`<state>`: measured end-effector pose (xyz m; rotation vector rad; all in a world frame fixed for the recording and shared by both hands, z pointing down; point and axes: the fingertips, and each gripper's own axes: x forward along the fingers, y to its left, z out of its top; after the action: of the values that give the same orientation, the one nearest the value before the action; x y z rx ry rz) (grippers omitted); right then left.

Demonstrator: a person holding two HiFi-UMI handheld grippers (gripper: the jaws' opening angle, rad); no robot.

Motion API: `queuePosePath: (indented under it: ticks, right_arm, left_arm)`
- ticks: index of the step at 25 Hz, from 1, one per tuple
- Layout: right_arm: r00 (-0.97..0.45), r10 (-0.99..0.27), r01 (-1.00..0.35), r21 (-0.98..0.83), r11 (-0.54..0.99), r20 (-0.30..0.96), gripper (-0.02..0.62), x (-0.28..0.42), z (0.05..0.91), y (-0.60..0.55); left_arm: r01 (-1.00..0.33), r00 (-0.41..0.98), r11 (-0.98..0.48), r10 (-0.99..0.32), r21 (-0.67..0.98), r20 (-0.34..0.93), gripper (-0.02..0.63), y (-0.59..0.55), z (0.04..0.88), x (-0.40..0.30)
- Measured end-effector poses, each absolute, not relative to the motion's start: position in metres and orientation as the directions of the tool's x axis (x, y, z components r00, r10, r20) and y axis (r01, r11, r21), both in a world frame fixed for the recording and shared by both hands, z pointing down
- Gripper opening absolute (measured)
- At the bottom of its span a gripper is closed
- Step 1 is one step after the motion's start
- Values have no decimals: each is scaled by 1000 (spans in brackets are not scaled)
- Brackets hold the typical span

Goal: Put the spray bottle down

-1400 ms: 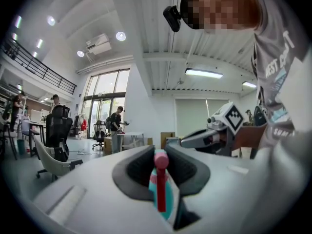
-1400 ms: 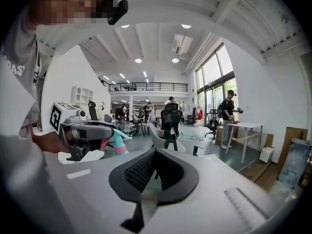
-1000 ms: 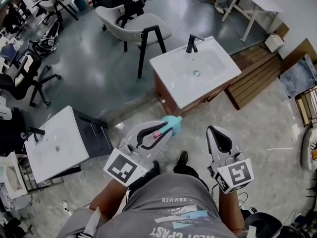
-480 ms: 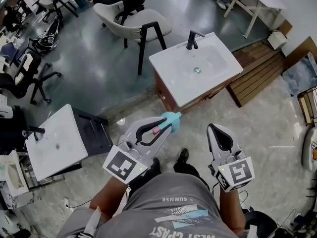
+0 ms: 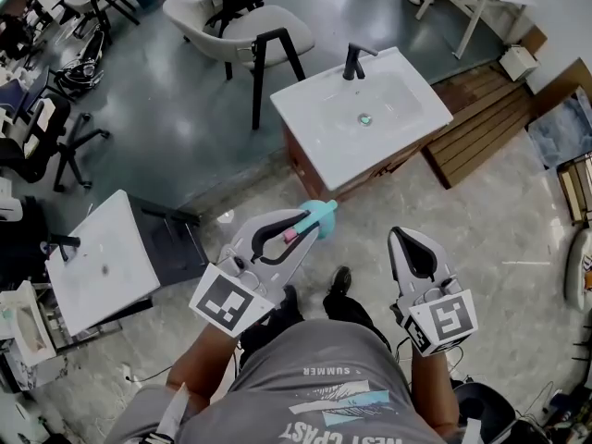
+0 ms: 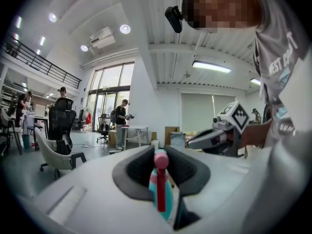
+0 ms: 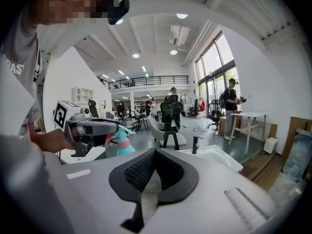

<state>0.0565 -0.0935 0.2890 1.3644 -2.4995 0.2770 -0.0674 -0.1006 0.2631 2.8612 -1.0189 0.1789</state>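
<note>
One spray bottle (image 5: 321, 215), body mostly hidden, sits clamped in the left claw (image 5: 298, 228); right claw (image 5: 411, 240) closed, empty

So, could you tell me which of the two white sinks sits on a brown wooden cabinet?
The far sink, near the top of the head view. The left sink stands on a dark frame instead.

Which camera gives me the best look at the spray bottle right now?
The right gripper view: it catches the spray bottle side-on, with teal nozzle, pink collar and body top. The left gripper view shows it close but end-on, clamped between the fingers. The head view shows mainly its teal head poking past them.
</note>
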Motion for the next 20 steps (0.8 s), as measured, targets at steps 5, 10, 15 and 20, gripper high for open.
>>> queuePosePath:
  ticks: [5, 10, 15, 20]
  right_arm:
    - [-510, -789, -848, -45, 528, 344, 2, 67, 300, -95]
    - [-504, -786, -852, -57, 520, 357, 2, 76, 309, -98]
    - [-500, -785, -855, -65, 515, 366, 2, 86, 318, -105]
    - [-499, -785, -856, -71, 512, 366, 2, 92, 325, -113]
  left_arm:
    - [-633, 769, -772, -619, 58, 158, 58, -107, 273, -58]
    - [-636, 766, -770, -620, 61, 169, 58, -116, 282, -51]
    - [-638, 764, -767, -619, 65, 182, 58, -126, 291, -43]
    - [-644, 758, -762, -624, 65, 192, 58, -134, 299, -38]
